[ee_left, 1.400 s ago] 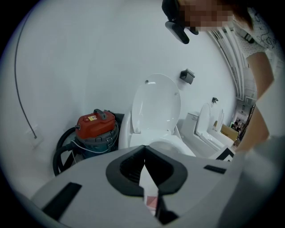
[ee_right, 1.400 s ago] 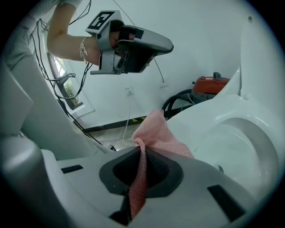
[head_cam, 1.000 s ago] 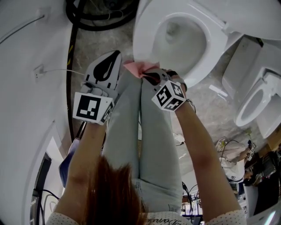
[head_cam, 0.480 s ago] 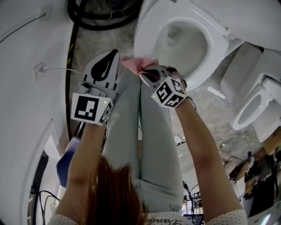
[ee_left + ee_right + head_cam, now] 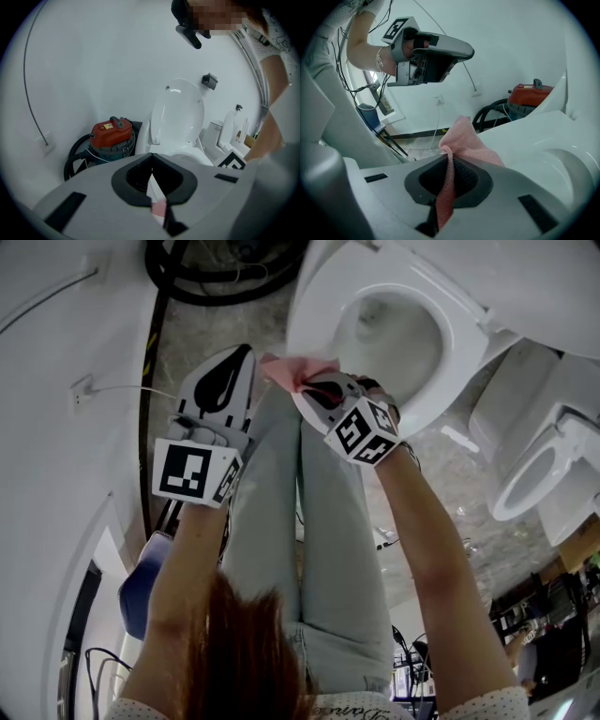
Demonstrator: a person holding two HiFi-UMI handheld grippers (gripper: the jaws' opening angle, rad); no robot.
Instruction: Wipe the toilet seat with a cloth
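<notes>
Cloth [image 5: 464,136] is clamped in the right claw [image 5: 449,161]: pink, open mesh weave, one narrow strip pinched between the dark ribbed pads. The rest bunches into a soft fold just past the tips. From the head view the right claw [image 5: 317,390] points at the near rim of the toilet seat [image 5: 457,343], and the cloth [image 5: 292,371] lies on that rim right ahead of the tips.

Seat is a glossy white moulded oval ring. In the right gripper view it shows as a smooth curved surface [image 5: 543,136] to the right of the claw, and the cloth's fold rests against its edge.

Left claw [image 5: 151,157] is clenched, tips meeting, nothing gripped. It's held up beside the right one, off the seat, with a grey plastic shell and black pads [image 5: 242,360]. Beyond its tips the lid [image 5: 178,115] stands upright, a smooth white oval.

Left of that lid sits a vacuum [image 5: 111,132]: red domed top on a dark drum, with a black ribbed hose [image 5: 75,157] coiled round its base.
</notes>
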